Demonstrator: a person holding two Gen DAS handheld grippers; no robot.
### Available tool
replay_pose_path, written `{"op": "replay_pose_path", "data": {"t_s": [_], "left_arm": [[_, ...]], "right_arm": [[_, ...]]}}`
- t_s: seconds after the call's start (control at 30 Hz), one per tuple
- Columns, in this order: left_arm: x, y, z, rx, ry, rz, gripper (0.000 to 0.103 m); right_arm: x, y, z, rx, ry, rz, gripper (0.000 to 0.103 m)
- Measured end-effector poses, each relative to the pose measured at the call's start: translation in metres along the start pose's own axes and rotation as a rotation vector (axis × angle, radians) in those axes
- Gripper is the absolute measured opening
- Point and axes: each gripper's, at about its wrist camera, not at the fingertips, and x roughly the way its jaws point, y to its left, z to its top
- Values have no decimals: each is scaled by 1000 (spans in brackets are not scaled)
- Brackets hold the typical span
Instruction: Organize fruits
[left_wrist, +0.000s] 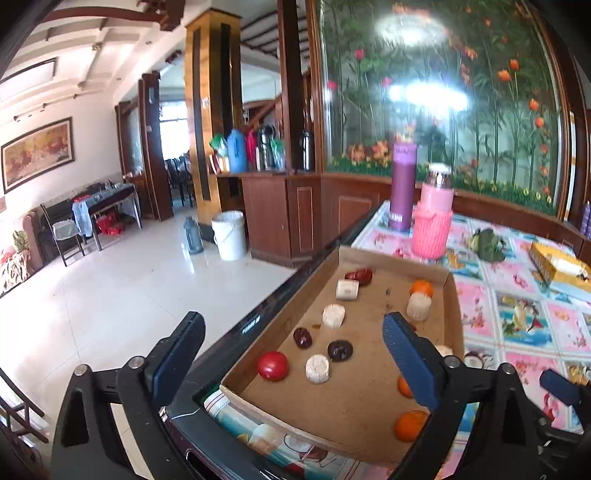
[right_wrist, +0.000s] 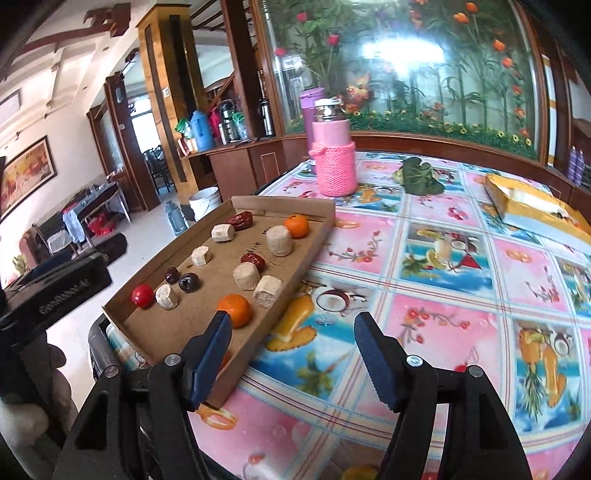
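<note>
From the left wrist view, the left gripper (left_wrist: 291, 339) stands wide open and empty above the near left corner of the table (left_wrist: 517, 295), its pads straddling the near end of a shallow cardboard tray (left_wrist: 295, 306) holding a red tomato (left_wrist: 272, 365), dark dates, pale cylindrical pieces and oranges (left_wrist: 410, 425). From the right wrist view, the right gripper (right_wrist: 291, 354) is partly open, holding nothing, at the tray's near right corner, one pad just beside an orange (right_wrist: 236, 309); a pink bottle (right_wrist: 334, 155) stands upright near the tabletop's far edge.
</note>
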Motion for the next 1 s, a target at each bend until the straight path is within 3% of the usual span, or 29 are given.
{"op": "replay_pose_path", "data": {"t_s": [0.27,0.5,1.0], "left_arm": [[-36,-7,-1,-7,-96,74,102],[-35,-15,-4,13,-19,-10,103],[-17,-15,-15,11,104,-82,103]], "right_arm": [[-22,-6,-11,19,-30,-6,77],[-37,0,-16,-5,-63,-19,81],[-36,14,-21,-50,-63,-40,85]]}}
